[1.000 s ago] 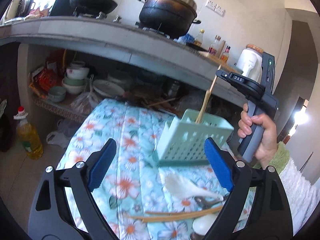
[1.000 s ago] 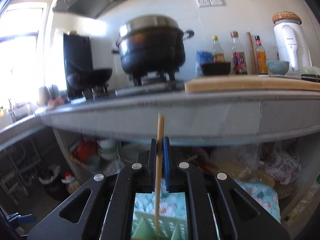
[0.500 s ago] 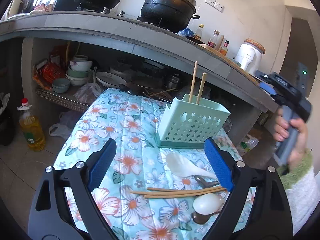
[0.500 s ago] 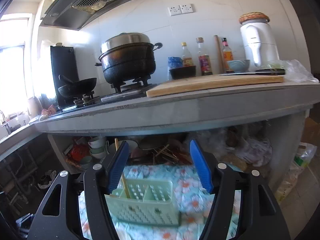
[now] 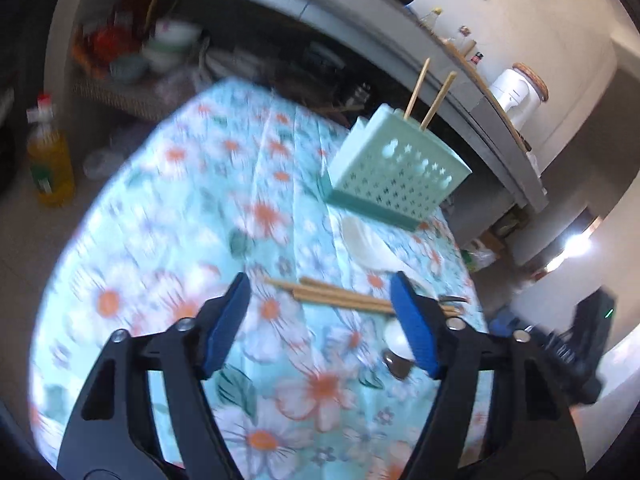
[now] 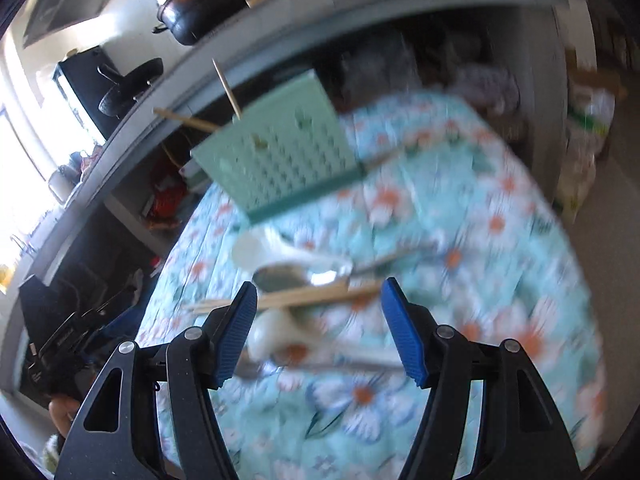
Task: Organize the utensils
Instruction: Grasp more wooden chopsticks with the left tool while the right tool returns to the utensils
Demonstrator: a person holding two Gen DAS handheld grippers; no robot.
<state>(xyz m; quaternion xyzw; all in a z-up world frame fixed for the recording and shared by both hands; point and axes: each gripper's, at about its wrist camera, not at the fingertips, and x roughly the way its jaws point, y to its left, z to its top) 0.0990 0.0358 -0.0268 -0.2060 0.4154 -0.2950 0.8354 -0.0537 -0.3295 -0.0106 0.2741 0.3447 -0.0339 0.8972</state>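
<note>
A mint-green perforated basket (image 5: 396, 176) (image 6: 276, 152) stands on the flowered tablecloth (image 5: 168, 240) with two chopsticks (image 5: 416, 88) upright in it. Nearer, a loose pair of chopsticks (image 5: 340, 296) (image 6: 288, 298) lies flat among a white spoon (image 5: 368, 244) (image 6: 260, 252), a metal spoon (image 6: 288, 276) and a second white spoon (image 6: 276, 336). My left gripper (image 5: 320, 312) hovers over the loose pair, its jaws closing with nothing pressed between the pads. My right gripper (image 6: 320, 320) is open just above the same pile, holding nothing.
A concrete counter (image 5: 360, 40) overhangs the table's far side, carrying a black pot (image 6: 204, 4), a wok (image 6: 128, 88) and a white kettle (image 5: 516, 92). Bowls (image 5: 168, 44) sit on the shelf beneath. An oil bottle (image 5: 50, 168) stands on the floor at left.
The right gripper let go of the chopstick in the basket, opened, and swung down to the loose utensils. The left gripper dropped toward the loose chopsticks and its jaws narrowed.
</note>
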